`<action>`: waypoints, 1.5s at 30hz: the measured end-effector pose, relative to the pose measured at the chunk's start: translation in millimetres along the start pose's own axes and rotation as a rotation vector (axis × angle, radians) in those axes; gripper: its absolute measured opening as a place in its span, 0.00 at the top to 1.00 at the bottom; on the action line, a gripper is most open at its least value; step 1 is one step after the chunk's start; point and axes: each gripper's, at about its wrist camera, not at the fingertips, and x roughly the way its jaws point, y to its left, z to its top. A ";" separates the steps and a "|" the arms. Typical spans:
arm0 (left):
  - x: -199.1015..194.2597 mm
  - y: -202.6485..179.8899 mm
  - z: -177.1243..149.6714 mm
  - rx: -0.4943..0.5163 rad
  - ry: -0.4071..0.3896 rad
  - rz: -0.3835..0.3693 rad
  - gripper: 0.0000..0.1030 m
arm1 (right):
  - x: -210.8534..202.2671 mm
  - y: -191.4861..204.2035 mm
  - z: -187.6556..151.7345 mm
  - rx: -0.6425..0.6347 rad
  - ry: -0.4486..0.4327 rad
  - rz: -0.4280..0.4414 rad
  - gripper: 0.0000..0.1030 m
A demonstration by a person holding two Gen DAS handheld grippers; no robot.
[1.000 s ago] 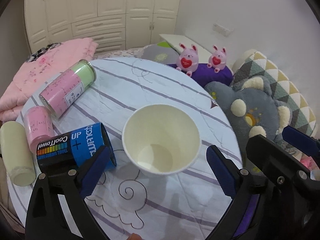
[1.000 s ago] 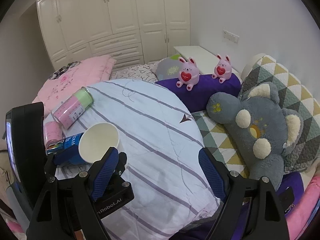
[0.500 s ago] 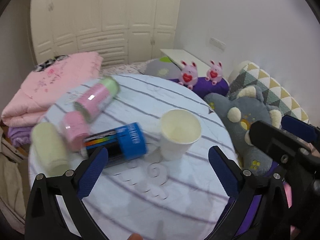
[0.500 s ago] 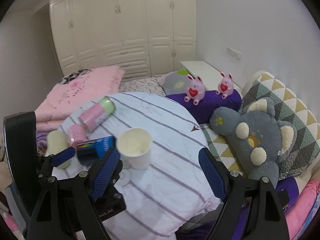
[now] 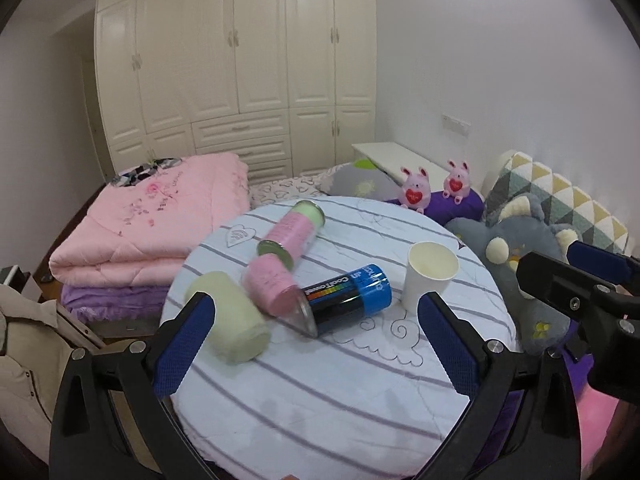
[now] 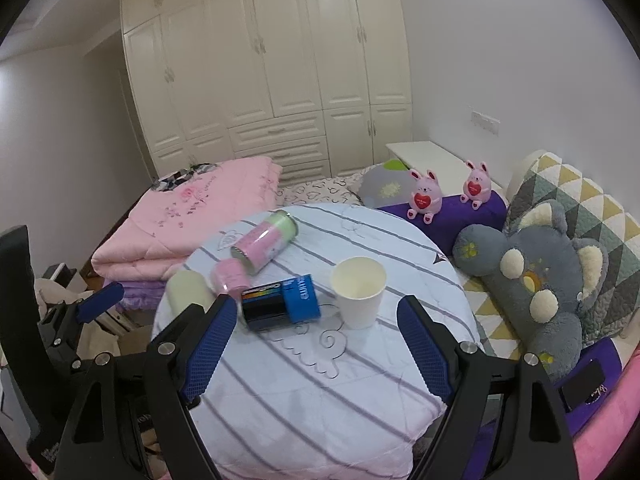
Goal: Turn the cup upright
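Lettering shows on just one thing: the blue-and-black can [image 5: 347, 299] lying on its side reads "CoolTowel" beside a rainbow stripe, with "UP" on its blue band; the other print on it is too small to read. In the right wrist view that can [image 6: 280, 303] shows only sideways blue-band text that cannot be made out.

Going left to right on the round striped worktop [image 5: 320, 392]: a pale yellow roll [image 5: 227, 315] lies on its side at the left edge, a pink roll [image 5: 270, 282] touches it, and a pink-and-green tin [image 5: 292, 233] lies tilted behind the pink roll with faint print that cannot be read. The can lies next, its clear end touching the pink roll. The cup [image 5: 430, 276], cream paper, stands upright with its mouth up just right of the can, apart from it; in the right wrist view the cup [image 6: 359, 291] sits near the worktop's middle.

Left of the worktop lies a folded pink quilt [image 5: 156, 216]. Behind it stands a cream wardrobe [image 5: 240, 60]. To the right are two pink bunnies [image 5: 416, 191] on a purple cushion [image 5: 460, 208], then a grey plush [image 6: 536, 280].

The left gripper [image 5: 316, 344] is spread wide with nothing between its blue pads, well short of the cup. The right gripper [image 6: 316, 344] is likewise wide and holds nothing; the cup shows between its fingers, further off. Nothing stands between either gripper and the cup.
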 end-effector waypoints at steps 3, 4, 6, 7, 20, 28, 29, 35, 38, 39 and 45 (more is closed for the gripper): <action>-13.1 10.1 -1.8 0.009 -0.015 0.004 0.00 | -11.7 9.8 -1.6 0.005 -0.021 -0.007 0.19; -17.6 12.7 -2.9 0.014 -0.023 0.004 0.00 | -15.7 12.9 -3.0 0.007 -0.028 -0.006 0.19; -25.6 17.7 -5.2 0.020 -0.034 0.001 0.00 | -22.3 16.5 -4.5 0.015 -0.048 -0.009 0.19; -29.5 20.0 -6.4 0.020 -0.038 0.000 0.00 | -24.7 18.3 -6.1 0.015 -0.054 -0.012 0.19; -57.9 38.3 -16.8 0.013 -0.041 -0.017 0.00 | -36.1 40.6 -24.2 -0.015 -0.065 -0.059 0.19; -70.1 37.0 -28.8 0.052 -0.048 0.007 0.00 | -42.6 45.9 -36.6 -0.028 -0.090 -0.070 0.19; -70.3 38.6 -30.2 0.050 -0.044 0.008 0.00 | -43.5 45.3 -37.5 -0.029 -0.099 -0.078 0.19; -63.7 42.0 -34.0 0.030 0.003 0.005 0.00 | -41.6 43.8 -37.9 -0.027 -0.089 -0.095 0.19; -60.4 41.1 -32.4 0.035 0.006 0.014 0.00 | -39.7 47.7 -37.4 -0.034 -0.082 -0.085 0.19; -59.0 40.9 -31.5 0.037 0.010 0.019 0.00 | -39.4 48.5 -38.2 -0.037 -0.079 -0.083 0.19; -57.4 40.2 -23.4 0.034 -0.021 0.016 0.00 | -38.5 51.9 -32.9 -0.051 -0.094 -0.068 0.19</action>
